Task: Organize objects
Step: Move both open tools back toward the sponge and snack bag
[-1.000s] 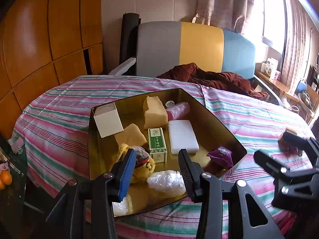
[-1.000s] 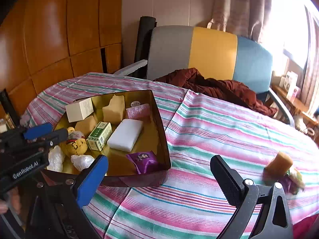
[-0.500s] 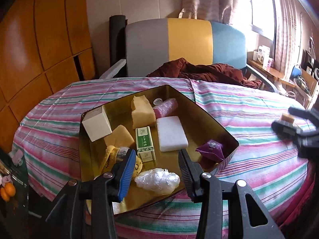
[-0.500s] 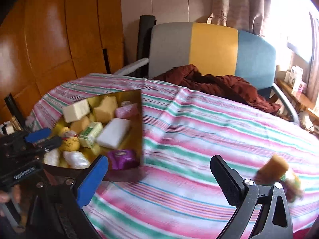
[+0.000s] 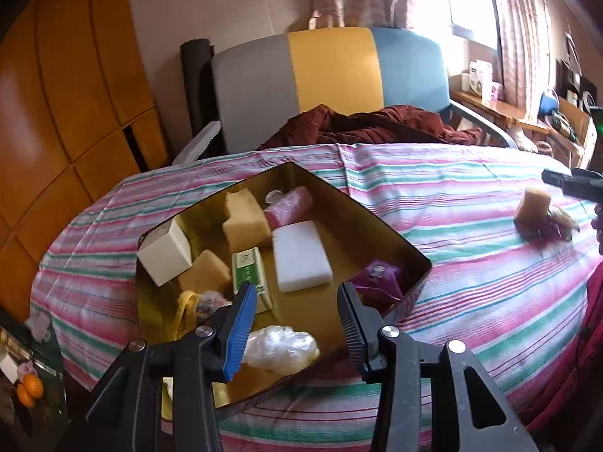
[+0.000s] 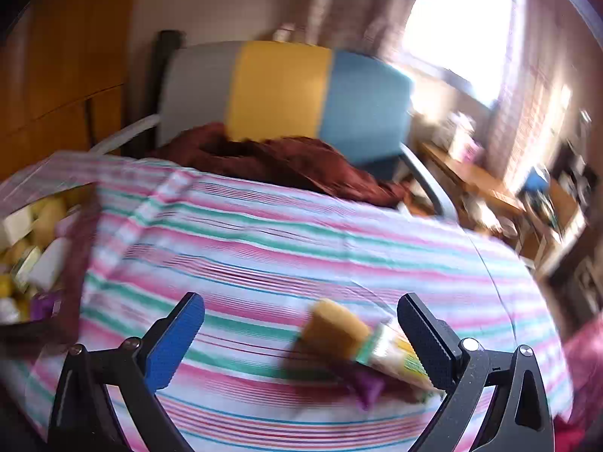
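Beside sponge (image 6: 335,329): packet (image 6: 395,358), purple wrapper (image 6: 367,386).

Black left gripper (image 5: 293,314), blue pad, ribbed black pad, silver screws, red sleeve (image 5: 588,339)

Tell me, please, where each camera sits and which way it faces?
Left wrist: on the left tool, looking down over the gold tray; both fingers and a red sleeve show.
Right wrist: on the right tool, aimed at the sponge pile; both fingers show.
Shared: striped tablecloth, tray, sponge pile, chair.
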Action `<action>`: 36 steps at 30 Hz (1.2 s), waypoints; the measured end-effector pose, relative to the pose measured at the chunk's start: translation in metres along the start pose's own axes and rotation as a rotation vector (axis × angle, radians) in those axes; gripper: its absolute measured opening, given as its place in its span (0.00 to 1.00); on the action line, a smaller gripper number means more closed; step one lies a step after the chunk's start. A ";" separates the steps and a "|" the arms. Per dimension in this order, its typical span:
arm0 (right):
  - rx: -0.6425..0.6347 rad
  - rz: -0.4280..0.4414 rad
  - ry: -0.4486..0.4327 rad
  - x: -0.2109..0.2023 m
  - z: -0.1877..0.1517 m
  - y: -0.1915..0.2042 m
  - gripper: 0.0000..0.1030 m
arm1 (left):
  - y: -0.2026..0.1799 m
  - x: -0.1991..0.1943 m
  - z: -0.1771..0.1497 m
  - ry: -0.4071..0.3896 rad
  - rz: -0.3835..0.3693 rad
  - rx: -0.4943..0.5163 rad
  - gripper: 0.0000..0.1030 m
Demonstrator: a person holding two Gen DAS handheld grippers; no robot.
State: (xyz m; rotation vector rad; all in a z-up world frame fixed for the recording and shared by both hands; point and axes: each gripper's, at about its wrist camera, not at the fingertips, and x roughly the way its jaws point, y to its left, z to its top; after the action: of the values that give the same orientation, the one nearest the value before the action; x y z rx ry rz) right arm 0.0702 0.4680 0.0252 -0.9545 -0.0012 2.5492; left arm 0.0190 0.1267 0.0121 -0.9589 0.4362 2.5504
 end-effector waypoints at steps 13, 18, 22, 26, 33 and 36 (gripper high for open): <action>0.440 -0.039 0.030 0.008 -0.008 -0.090 1.00 | -0.058 0.013 0.022 0.007 -0.071 0.148 0.43; 0.580 -0.077 0.033 0.006 -0.016 -0.117 1.00 | -0.088 0.021 0.031 0.025 -0.163 0.191 0.44; 0.713 -0.118 0.021 0.000 -0.027 -0.142 1.00 | -0.116 0.033 0.036 0.075 -0.241 0.204 0.44; 0.886 -0.129 0.011 -0.006 -0.045 -0.172 1.00 | -0.146 0.043 0.042 0.110 -0.324 0.231 0.44; 0.946 -0.082 0.036 0.000 -0.050 -0.178 1.00 | -0.207 0.056 0.064 0.141 -0.501 0.254 0.50; 0.956 -0.066 0.032 0.000 -0.051 -0.178 1.00 | -0.229 0.064 0.074 0.140 -0.544 0.253 0.71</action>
State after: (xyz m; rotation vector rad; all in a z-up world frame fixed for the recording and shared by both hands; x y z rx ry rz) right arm 0.1703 0.6234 0.0117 -0.5710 1.0601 2.0533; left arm 0.0362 0.3738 -0.0135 -1.0006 0.4510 1.9015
